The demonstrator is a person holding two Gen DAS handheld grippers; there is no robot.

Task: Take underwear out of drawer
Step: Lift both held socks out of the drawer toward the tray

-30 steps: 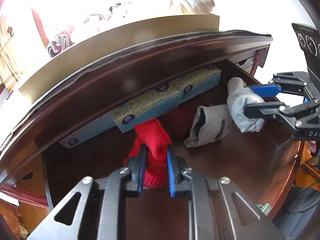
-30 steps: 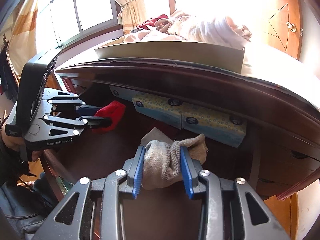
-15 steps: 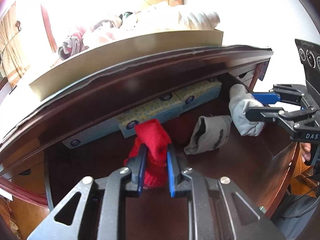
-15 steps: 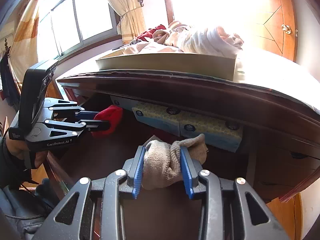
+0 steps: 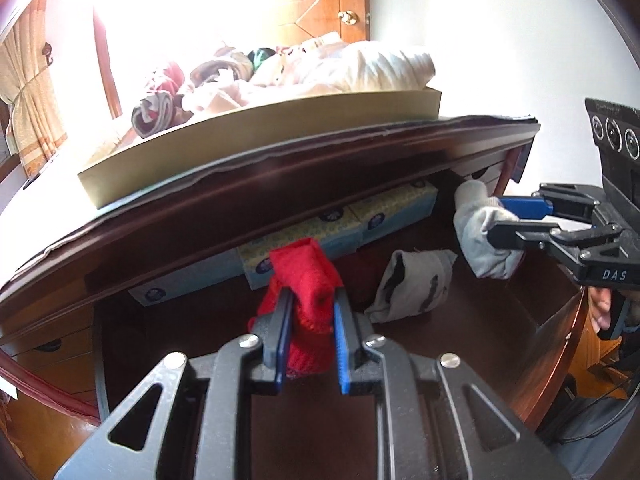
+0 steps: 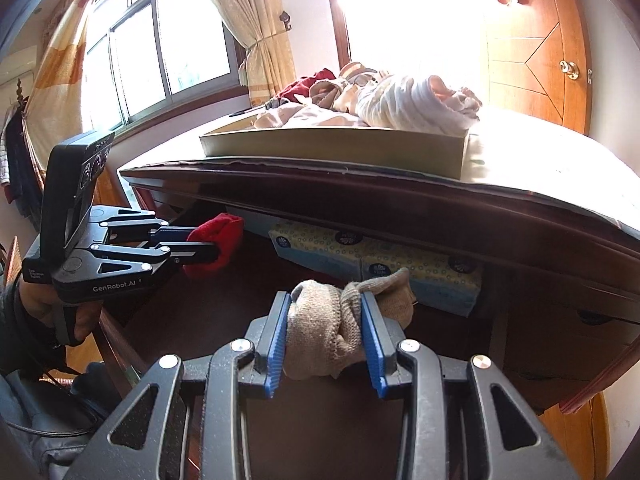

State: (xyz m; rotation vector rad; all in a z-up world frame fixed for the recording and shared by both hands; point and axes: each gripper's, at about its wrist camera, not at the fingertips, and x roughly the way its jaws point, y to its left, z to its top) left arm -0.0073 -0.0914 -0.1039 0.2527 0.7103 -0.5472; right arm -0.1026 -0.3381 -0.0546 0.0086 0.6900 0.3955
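An open dark wooden drawer [image 5: 484,320] holds a loose grey piece of underwear [image 5: 412,288] on its floor. My left gripper [image 5: 312,300] is shut on a red knitted piece [image 5: 308,272], held above the drawer floor. From the right wrist, that gripper [image 6: 206,245] and its red piece [image 6: 218,236] show at the left, over the drawer [image 6: 200,312]. My right gripper [image 6: 325,308] is shut on a beige-grey knitted piece [image 6: 320,332]. It also appears at the right of the left wrist view as the right gripper [image 5: 494,218] gripping the pale piece [image 5: 480,248].
Blue and yellow tissue packs [image 5: 340,220] line the drawer's back wall under the overhanging tabletop [image 5: 280,176]. On top stands a shallow cardboard box [image 6: 332,152] piled with clothes. A person's hand [image 6: 36,300] holds the left tool. A wooden door [image 6: 536,48] is behind.
The left gripper has risen a little and tipped upward with the red piece still in it, showing more of the box on top. The right gripper keeps its hold and has barely shifted.
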